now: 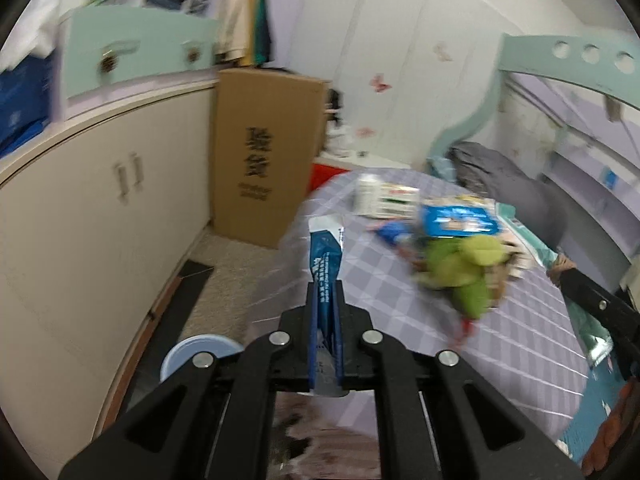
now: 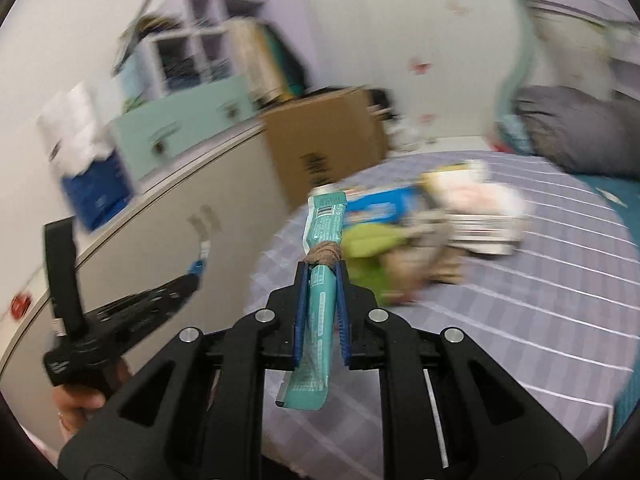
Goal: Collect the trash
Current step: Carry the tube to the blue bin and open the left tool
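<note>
My left gripper [image 1: 325, 285] is shut on a blue and white wrapper [image 1: 326, 248] and holds it above the bed's left edge. My right gripper [image 2: 321, 267] is shut on a teal wrapper [image 2: 320, 300] with a brown band around it. The left gripper with its blue wrapper also shows at the left of the right wrist view [image 2: 196, 270]. The right gripper shows at the right edge of the left wrist view [image 1: 560, 266]. More packets, a blue pack [image 1: 456, 220] and a green plush toy [image 1: 468, 272] lie in a pile on the bed.
The bed has a lilac checked sheet [image 1: 500, 352] and a grey pillow [image 2: 572, 132]. A tall cardboard box [image 1: 256, 156] stands by beige cabinets [image 1: 100, 208]. A pale blue round bin [image 1: 200, 354] sits on the floor beside the bed.
</note>
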A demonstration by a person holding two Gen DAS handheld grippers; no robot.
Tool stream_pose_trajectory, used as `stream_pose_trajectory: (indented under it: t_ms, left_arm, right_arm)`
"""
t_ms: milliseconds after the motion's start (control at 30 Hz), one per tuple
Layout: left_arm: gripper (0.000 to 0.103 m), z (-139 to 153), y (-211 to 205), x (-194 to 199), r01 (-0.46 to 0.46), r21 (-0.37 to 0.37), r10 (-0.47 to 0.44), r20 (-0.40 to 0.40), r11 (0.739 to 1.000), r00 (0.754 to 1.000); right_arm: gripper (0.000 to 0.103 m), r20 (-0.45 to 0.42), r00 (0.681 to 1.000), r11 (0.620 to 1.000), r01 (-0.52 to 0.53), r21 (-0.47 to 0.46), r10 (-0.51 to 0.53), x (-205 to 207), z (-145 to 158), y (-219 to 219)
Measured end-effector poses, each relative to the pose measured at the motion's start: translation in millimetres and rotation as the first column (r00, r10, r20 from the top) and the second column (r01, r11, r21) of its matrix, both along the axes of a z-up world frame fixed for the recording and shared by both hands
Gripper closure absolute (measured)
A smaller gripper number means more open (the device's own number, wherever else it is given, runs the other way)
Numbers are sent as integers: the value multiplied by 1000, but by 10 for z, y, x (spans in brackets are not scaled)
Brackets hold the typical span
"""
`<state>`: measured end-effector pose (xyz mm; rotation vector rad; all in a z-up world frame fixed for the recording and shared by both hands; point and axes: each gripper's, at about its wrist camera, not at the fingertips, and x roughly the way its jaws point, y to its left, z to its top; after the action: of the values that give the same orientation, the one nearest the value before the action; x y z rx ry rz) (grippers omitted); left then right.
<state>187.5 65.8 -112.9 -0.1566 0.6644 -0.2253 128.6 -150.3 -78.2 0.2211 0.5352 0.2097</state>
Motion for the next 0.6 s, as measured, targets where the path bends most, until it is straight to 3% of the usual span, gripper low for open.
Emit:
stream_pose_trajectory:
  t_ms: [167,267,433,500,533,600]
  left_arm:
    - [97,-321,628,223,-140,30,142,-89,990,986]
    - [97,-579,989,377,-220,68,228,-152,973,962]
    - [97,-960,1432,585,-293,116,313,-231,949,921]
    - [97,-1083,1539,662,-304,122,326,-257,945,910]
    - [97,-1150,1601,721,-309,124,332,-270,943,904]
    - [97,-1230,1644,799,-313,139,341,-283,940,897]
  right_arm:
    - [89,-79,975,977,-211,-12,210,559,-291,865]
    - [89,-139,947,955,-296,-31,289,857,-549,1370]
    - [89,-247,907,927,-367,-72,340,1333,-1067,1966]
    - [85,-281,895,920,-383,-81,348,1499,-1280,2136]
    - [80,-283,895,919,-383,-92,345,1566,-1362,2206]
    - [43,-292,903,921,-365,-138,315,1671,-1499,2307]
